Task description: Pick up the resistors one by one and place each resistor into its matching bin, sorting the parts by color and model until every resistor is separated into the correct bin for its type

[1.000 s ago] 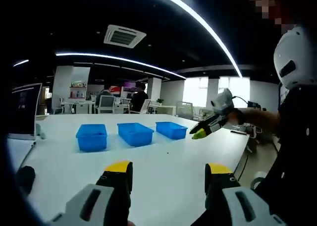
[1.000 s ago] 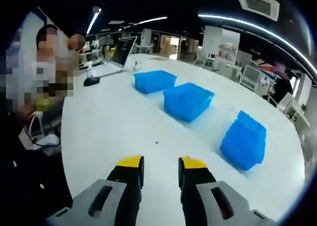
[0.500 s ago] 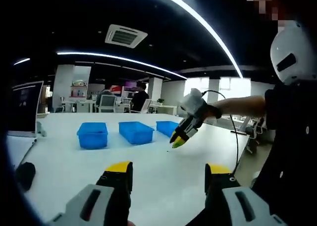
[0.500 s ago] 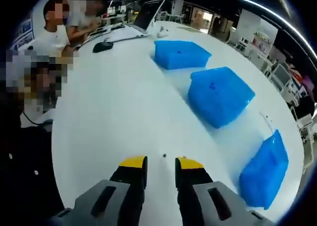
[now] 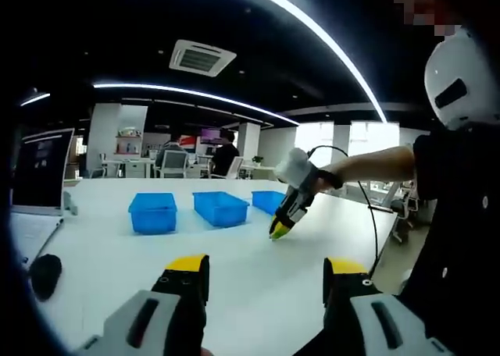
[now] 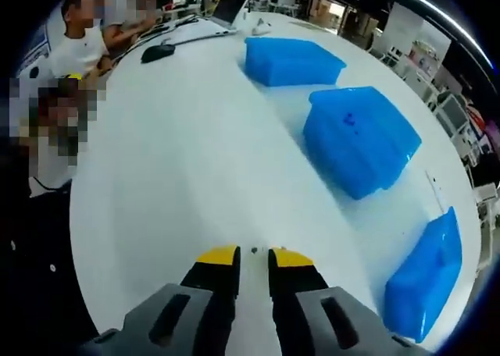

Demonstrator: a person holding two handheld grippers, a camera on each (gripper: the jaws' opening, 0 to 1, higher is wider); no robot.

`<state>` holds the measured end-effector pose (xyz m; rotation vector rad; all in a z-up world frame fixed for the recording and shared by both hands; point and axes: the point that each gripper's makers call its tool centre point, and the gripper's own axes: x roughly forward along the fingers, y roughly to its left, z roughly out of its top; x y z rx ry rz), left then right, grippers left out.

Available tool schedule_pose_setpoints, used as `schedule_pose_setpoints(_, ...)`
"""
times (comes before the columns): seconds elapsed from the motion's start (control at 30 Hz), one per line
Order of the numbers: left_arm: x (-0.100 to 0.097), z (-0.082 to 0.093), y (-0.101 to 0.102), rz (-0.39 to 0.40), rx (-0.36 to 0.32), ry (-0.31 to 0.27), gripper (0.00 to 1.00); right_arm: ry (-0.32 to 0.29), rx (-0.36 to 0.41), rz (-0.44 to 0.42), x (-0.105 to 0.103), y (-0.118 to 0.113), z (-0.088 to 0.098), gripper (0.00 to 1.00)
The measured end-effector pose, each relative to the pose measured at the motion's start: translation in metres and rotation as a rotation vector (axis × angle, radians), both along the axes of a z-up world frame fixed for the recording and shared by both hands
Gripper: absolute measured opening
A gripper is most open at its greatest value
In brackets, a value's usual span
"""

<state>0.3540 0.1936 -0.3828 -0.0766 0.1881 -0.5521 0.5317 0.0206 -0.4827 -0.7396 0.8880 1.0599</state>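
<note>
A tiny dark resistor (image 6: 254,250) lies on the white table (image 6: 172,161), just ahead of the narrow gap between my right gripper's (image 6: 254,256) yellow tips. Its jaws stand close together but apart, and nothing is held. From the left gripper view, the right gripper (image 5: 280,231) points steeply down with its tips at the table surface. Three blue bins stand in a row beyond it: (image 6: 293,59), (image 6: 361,137), (image 6: 426,274); the same row shows as (image 5: 153,212), (image 5: 220,208), (image 5: 269,201). My left gripper (image 5: 266,266) hangs wide open above the near table, holding nothing.
A laptop (image 5: 43,172) and a black mouse (image 5: 45,272) sit at the table's left end. People sit along the table edge (image 6: 74,51). A person's arm and a cable (image 5: 367,165) trail from the right gripper. Office desks and chairs fill the background.
The right gripper has come in from the right and dropped to the table over the small dark resistor, its jaws narrowing. The left gripper has barely moved.
</note>
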Motion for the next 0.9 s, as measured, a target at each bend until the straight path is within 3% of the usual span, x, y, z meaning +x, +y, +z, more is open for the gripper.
schedule_pose_setpoints(0.23, -0.001, -0.002, 0.001, 0.001, -0.006, -0.001, 0.60, -0.004, -0.026, 0.016, 0.000, 0.005, -0.001, 0.06)
schedule_pose_setpoints(0.53, -0.003, 0.000, 0.002, 0.002, -0.011, -0.008, 0.60, -0.029, -0.050, 0.031, -0.001, 0.005, 0.000, 0.05)
schedule_pose_setpoints(0.67, -0.003, 0.001, 0.004, 0.007, -0.016, -0.012, 0.60, -0.019, 0.029, 0.001, -0.003, 0.007, 0.009, 0.05)
schedule_pose_setpoints(0.9, 0.000, 0.003, 0.004, 0.006, -0.017, -0.014, 0.60, -0.075, 0.251, -0.106, -0.002, -0.012, 0.063, 0.05)
